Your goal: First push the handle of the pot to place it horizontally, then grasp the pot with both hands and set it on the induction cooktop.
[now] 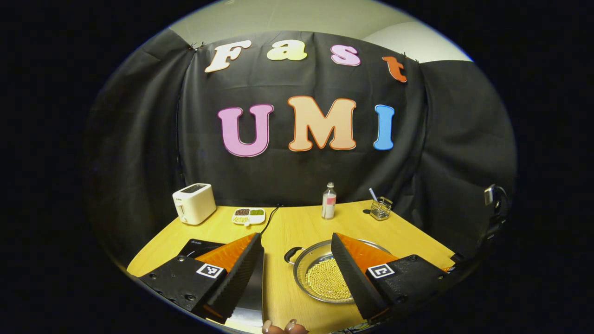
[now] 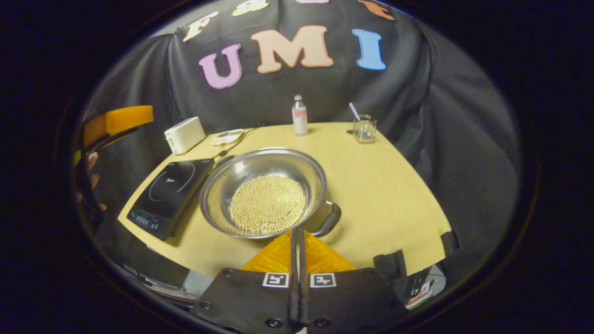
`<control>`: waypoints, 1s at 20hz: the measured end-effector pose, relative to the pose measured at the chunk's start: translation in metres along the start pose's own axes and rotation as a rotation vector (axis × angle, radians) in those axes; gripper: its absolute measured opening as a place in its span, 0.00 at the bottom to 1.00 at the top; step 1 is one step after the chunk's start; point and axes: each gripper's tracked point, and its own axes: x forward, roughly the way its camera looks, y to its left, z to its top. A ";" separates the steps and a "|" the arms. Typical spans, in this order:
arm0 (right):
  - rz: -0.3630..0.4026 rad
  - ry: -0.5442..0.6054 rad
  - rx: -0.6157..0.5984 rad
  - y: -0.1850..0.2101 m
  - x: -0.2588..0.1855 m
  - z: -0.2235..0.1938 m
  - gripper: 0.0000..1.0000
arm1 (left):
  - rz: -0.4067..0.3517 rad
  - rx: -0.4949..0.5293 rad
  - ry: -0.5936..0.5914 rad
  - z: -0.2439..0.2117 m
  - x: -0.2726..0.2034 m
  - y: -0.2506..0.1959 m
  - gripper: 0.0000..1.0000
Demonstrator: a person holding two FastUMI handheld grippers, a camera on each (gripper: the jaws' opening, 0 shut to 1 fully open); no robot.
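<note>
Pot (image 2: 262, 194) just ahead of shut right gripper (image 2: 297, 241)

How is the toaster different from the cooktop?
The toaster is a pale, tall box; the induction cooktop is a dark, flat slab. The toaster stands at the table's back by the cloth wall; the cooktop lies nearer the front edge, right beside the pot. Both sit on the table's left side in the right gripper view.

Your shallow round steel pot (image 2: 262, 195), filled with pale yellow beans, sits upright on the wooden table. Its dark loop handles (image 2: 328, 219) point near-right and far-left. Just beside it, left, lies the flat black induction cooktop (image 2: 168, 195).
</note>
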 end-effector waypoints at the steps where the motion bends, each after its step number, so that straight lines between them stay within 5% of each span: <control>1: 0.008 0.025 0.008 -0.001 0.006 -0.006 0.02 | 0.010 -0.006 0.016 -0.004 0.001 0.001 0.97; 8: 0.045 0.133 0.017 -0.012 0.043 -0.026 0.00 | 0.098 -0.024 0.115 -0.033 0.004 0.011 0.98; 20: 0.061 0.143 -0.022 -0.041 0.072 -0.009 0.03 | 0.198 -0.027 0.132 -0.035 0.007 0.013 0.97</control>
